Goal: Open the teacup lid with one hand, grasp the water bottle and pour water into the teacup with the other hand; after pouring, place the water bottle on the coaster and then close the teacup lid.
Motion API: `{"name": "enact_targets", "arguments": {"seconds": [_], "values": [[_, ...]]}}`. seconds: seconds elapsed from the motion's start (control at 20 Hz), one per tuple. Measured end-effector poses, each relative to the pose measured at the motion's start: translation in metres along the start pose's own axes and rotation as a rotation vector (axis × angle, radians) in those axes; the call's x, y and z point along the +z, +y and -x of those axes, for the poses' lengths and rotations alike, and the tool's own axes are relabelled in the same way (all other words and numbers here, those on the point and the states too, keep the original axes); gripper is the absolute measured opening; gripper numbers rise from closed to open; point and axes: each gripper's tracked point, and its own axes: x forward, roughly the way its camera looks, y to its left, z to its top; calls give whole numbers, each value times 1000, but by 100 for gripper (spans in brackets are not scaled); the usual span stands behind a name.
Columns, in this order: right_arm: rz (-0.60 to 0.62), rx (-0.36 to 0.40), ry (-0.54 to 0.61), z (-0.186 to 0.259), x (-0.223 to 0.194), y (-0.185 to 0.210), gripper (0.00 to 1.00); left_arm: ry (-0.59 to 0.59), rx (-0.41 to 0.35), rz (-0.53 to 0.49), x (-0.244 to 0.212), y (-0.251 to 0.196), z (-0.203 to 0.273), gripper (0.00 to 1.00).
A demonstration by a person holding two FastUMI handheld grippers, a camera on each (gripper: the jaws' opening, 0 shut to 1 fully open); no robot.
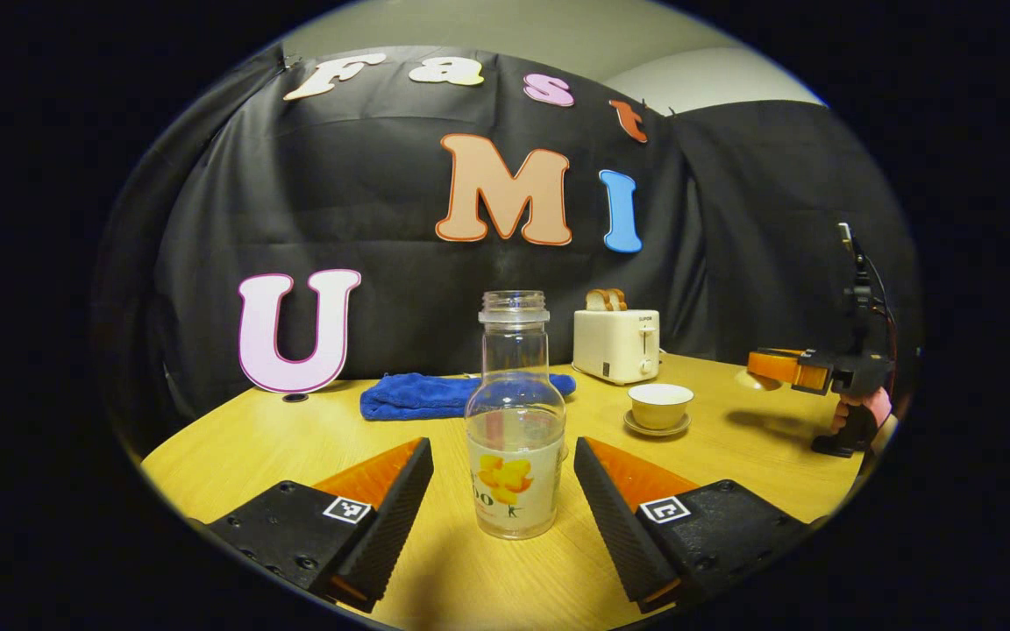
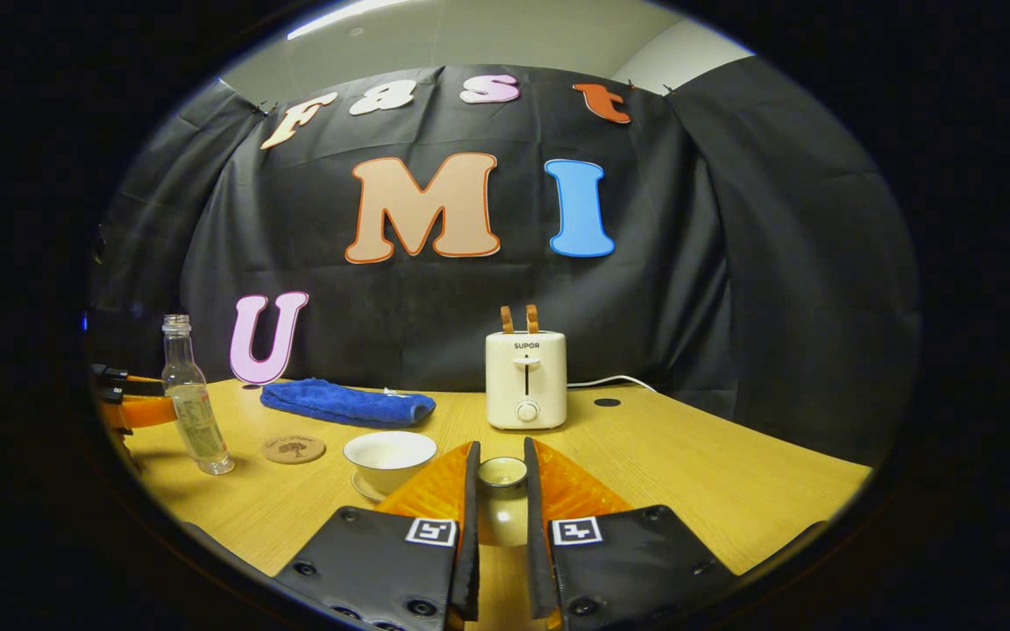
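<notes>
Left gripper (image 1: 501,491) fingers wide either side of water bottle (image 1: 515,421) at frame centre, not touching; right gripper (image 2: 500,491) narrow, pinching teacup lid (image 2: 502,473) by its knob, teacup (image 2: 389,457) left of it; risked tipping uncapped bottle w/ off-centre squeeze, or lid slipping out onto surface (image 2: 715,482).

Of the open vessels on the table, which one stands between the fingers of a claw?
The clear glass water bottle with the yellow flower label: it stands upright between the left claw fingers, which are spread and apart from it. The white porcelain teacup sits on its saucer, off to the side.
</notes>
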Motion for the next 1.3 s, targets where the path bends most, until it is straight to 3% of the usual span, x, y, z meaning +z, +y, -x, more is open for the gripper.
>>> {"name": "enact_targets", "arguments": {"seconds": [0.6,0.95,1.05,1.2,1.3], "values": [[0,-27,2,4,-1,-12,25,183,39,-27,-26,-4,-39,95],[-2,-20,3,5,-2,-12,25,203,65,-43,-27,-5,-48,94],[-1,-18,2,4,-2,-12,25,199,57,-41,-28,-7,-51,75],[-1,-14,1,4,-1,-13,25,194,58,-76,-25,-12,-48,71],[-1,-20,0,3,-1,-16,25,190,82,-155,-22,-15,-50,70]]}}
